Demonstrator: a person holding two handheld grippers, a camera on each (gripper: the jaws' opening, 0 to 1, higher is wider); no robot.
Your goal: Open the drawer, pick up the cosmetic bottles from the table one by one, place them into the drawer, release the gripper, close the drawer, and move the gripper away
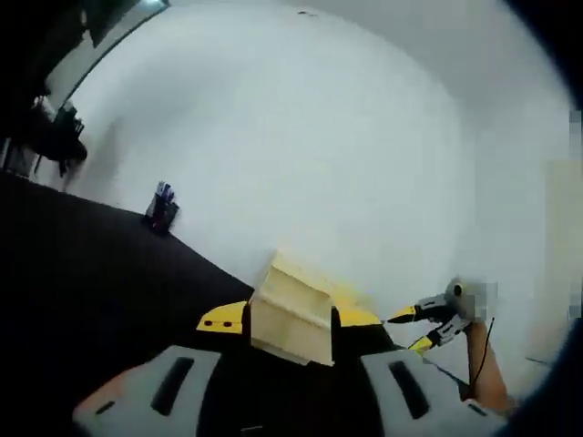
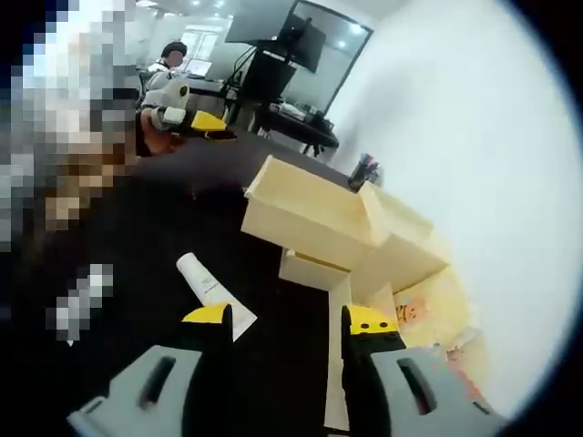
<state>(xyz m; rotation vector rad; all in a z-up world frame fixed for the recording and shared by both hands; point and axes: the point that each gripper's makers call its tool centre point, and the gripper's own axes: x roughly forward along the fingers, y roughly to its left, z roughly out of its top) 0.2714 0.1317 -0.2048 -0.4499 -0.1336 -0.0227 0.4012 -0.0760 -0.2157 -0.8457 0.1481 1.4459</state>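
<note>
In the right gripper view, the right gripper (image 2: 284, 330) rises from the bottom with its yellow-tipped jaws spread apart and nothing between them. Beneath them lies a dark tabletop (image 2: 146, 228). A white tube (image 2: 211, 291) lies flat on it, just ahead of the left jaw, partly hidden by that jaw's tip. Farther off stands a pale cream drawer unit (image 2: 364, 246). One drawer (image 2: 305, 214) is pulled well out toward the camera, its inside not visible from this angle; a smaller drawer (image 2: 314, 270) below it is out a little. A dark pen holder (image 2: 363, 169) stands behind the unit near the white wall. At upper left the left gripper (image 2: 187, 118) is held above the tabletop, well apart from the unit.

In the left gripper view, the left gripper (image 1: 290, 320) has its jaws apart, and the cream unit (image 1: 293, 314) shows between them, seen from a different side; whether anything touches it cannot be told. The pen holder (image 1: 161, 208) stands at the tabletop's (image 1: 82, 264) far edge against the wall. At lower right the right gripper (image 1: 428, 326) comes in, held by a hand.
</note>
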